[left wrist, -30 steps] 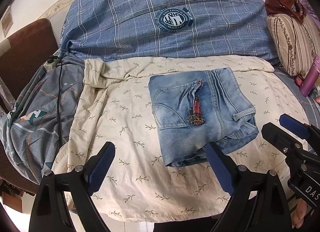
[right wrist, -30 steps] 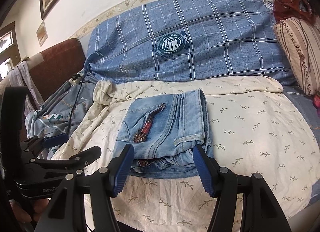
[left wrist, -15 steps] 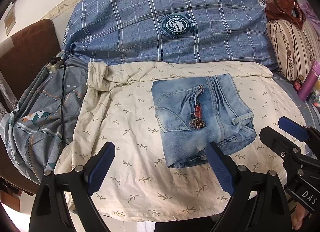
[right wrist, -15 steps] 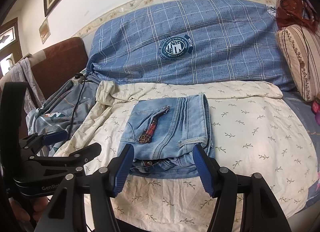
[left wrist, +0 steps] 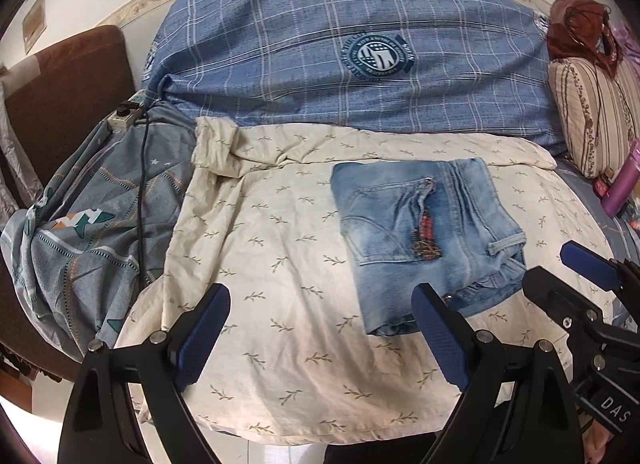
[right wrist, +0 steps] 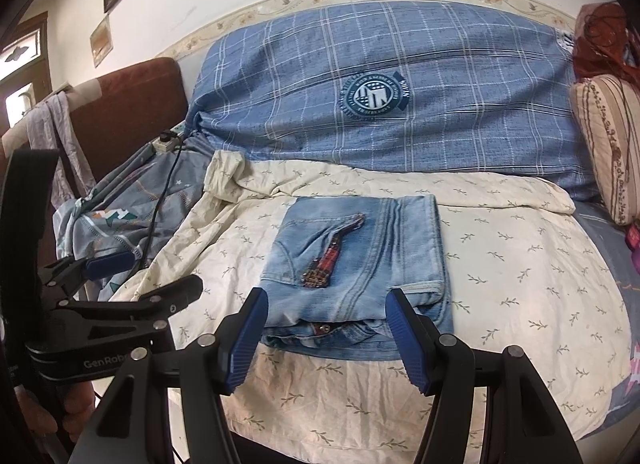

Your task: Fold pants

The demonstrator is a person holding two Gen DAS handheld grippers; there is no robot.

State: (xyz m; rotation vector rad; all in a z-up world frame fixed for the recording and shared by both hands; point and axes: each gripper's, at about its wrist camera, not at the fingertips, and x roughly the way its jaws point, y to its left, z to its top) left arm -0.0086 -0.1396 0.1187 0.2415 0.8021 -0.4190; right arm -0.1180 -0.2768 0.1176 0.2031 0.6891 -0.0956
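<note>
The light blue jeans (left wrist: 424, 236) lie folded into a compact rectangle on the cream leaf-print sheet (left wrist: 260, 264), with a red plaid patch on top. They also show in the right wrist view (right wrist: 360, 264). My left gripper (left wrist: 320, 328) is open and empty, held above the sheet to the near left of the jeans. My right gripper (right wrist: 326, 338) is open and empty, held just in front of the near edge of the jeans. Each gripper shows in the other's view, the right one (left wrist: 580, 288) and the left one (right wrist: 120, 284).
A blue plaid blanket (left wrist: 340, 63) lies along the wall behind. A grey patterned sheet (left wrist: 100, 215) with a black cable and power strip (left wrist: 124, 115) lies at the left. A striped pillow (left wrist: 592, 111) and a purple bottle (left wrist: 620, 183) are at the right.
Both grippers have drawn back slightly from the jeans and tilted up a little. The jeans have not moved. Both grippers stay open.
</note>
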